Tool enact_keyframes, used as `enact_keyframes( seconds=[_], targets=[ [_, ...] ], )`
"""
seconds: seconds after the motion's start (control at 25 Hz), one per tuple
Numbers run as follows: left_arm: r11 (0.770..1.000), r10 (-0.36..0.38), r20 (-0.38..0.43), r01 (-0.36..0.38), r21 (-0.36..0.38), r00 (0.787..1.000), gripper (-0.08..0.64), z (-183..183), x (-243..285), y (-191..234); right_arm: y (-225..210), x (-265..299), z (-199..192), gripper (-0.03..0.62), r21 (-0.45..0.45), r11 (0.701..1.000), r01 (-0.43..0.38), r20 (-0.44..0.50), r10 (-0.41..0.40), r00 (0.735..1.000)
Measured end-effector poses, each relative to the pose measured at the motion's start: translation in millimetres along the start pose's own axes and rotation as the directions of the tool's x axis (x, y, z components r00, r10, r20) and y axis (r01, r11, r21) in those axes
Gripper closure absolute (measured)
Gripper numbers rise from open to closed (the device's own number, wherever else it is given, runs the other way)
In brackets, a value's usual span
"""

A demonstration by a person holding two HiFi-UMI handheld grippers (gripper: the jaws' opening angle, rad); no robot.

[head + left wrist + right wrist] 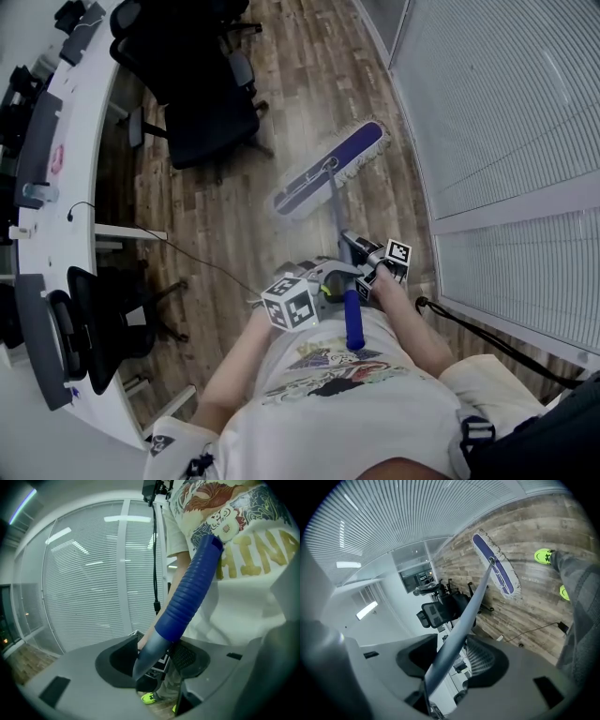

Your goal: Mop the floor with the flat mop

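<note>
The flat mop's purple and white head (328, 169) lies on the wooden floor ahead of me, also seen in the right gripper view as a mop head (497, 571). Its grey pole (336, 211) runs back to a blue ribbed grip (353, 321) at my waist. My left gripper (330, 277) is shut on the pole just below the blue grip (187, 597), with the tapered grey pole (151, 653) between the jaws of the left gripper (152, 660). My right gripper (362, 251) is shut on the pole (459, 630) further down, the shaft passing between the right gripper's (450, 660) pads.
Black office chairs (202, 103) stand left of the mop head beside a long curved white desk (56, 216). Another chair (94, 328) sits near my left. A thin cable (187, 253) crosses the floor. Window blinds (506, 112) line the right side. My green shoes (543, 555) are near the pole.
</note>
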State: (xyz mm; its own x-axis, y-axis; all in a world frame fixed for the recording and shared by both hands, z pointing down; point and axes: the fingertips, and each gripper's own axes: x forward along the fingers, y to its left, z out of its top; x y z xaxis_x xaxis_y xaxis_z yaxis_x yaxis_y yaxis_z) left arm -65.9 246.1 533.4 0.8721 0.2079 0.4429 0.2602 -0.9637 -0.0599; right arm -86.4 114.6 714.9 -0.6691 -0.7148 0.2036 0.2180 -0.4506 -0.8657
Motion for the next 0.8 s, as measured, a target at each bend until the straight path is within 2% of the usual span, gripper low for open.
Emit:
enact_keyframes(
  seconds=[0.16,0.36,0.56,0.8],
  targets=[
    [0.998,0.036,0.019,-0.036,-0.043,0.999,0.376,2,4,60,31,27,41,0.400,-0.001,1.000,0.002,0.004,-0.002,1.000],
    [0.994,0.072,0.031,-0.069,-0.090,0.997,0.373,12,19,126,65,48,88,0.397,-0.009,1.000,0.023,-0.042,-0.023,0.999],
    [0.989,0.096,0.022,-0.093,-0.111,0.995,0.370,18,38,192,100,69,139,0.397,-0.020,0.999,0.040,-0.078,-0.042,0.996],
    [0.983,0.141,-0.011,-0.141,-0.118,0.990,0.367,6,60,258,124,101,195,0.397,-0.052,0.997,0.066,-0.138,-0.072,0.988]
  ],
)
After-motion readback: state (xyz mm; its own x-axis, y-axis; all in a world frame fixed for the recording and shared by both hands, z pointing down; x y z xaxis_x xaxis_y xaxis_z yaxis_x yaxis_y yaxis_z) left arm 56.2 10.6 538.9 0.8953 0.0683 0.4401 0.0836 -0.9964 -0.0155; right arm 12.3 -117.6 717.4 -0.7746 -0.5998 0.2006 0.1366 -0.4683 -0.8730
